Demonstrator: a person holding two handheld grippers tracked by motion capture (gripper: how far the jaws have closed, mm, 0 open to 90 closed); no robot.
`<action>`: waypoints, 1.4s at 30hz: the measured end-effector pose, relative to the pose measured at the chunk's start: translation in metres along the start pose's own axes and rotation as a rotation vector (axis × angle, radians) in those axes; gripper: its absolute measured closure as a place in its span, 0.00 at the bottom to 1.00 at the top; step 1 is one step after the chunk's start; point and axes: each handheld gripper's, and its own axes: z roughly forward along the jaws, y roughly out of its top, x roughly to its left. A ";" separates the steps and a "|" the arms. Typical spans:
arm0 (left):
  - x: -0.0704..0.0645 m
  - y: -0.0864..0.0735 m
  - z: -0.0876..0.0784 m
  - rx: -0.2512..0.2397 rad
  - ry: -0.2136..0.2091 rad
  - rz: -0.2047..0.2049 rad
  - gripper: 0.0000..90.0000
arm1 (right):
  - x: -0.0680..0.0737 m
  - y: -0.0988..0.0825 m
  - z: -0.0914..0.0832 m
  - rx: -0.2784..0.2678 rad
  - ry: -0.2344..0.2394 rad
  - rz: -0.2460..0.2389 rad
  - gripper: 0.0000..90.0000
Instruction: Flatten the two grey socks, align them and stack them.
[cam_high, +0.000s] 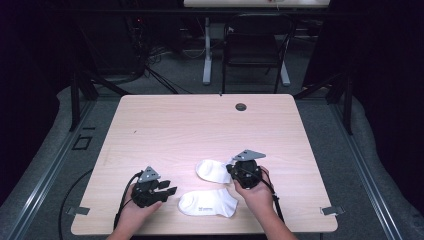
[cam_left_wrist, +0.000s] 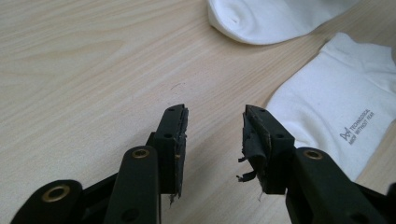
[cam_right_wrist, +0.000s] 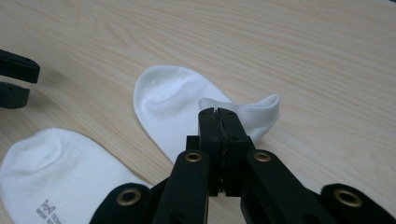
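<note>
Two white ankle socks lie on the pale wooden table (cam_high: 200, 125). The farther sock (cam_high: 209, 169) (cam_right_wrist: 168, 100) (cam_left_wrist: 266, 18) has its cuff lifted and folded, and my right gripper (cam_high: 231, 170) (cam_right_wrist: 218, 113) is shut on that cuff. The nearer sock (cam_high: 207, 202) (cam_left_wrist: 336, 102) (cam_right_wrist: 51, 168), with small grey print on it, lies flat by the front edge. My left gripper (cam_high: 169, 188) (cam_left_wrist: 215, 116) rests low to the left of that sock, open, with bare table between its fingers. Its black jaw tips also appear in the right gripper view, the left gripper (cam_right_wrist: 14, 79) at the left edge.
A round cable hole (cam_high: 241, 107) sits near the table's far edge. A black chair (cam_high: 255, 45) and a white desk leg (cam_high: 207, 55) stand beyond the table. The table's front edge lies just below both hands.
</note>
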 end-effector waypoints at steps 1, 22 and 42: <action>0.000 0.000 0.000 -0.001 -0.001 -0.002 0.66 | -0.002 -0.003 -0.001 0.001 -0.001 0.003 1.00; 0.001 0.009 0.011 -0.013 -0.021 -0.013 0.64 | -0.026 -0.044 -0.007 0.061 -0.028 0.095 0.95; -0.013 0.061 0.066 0.002 -0.004 0.051 0.59 | -0.023 -0.052 -0.008 0.020 -0.021 0.117 0.68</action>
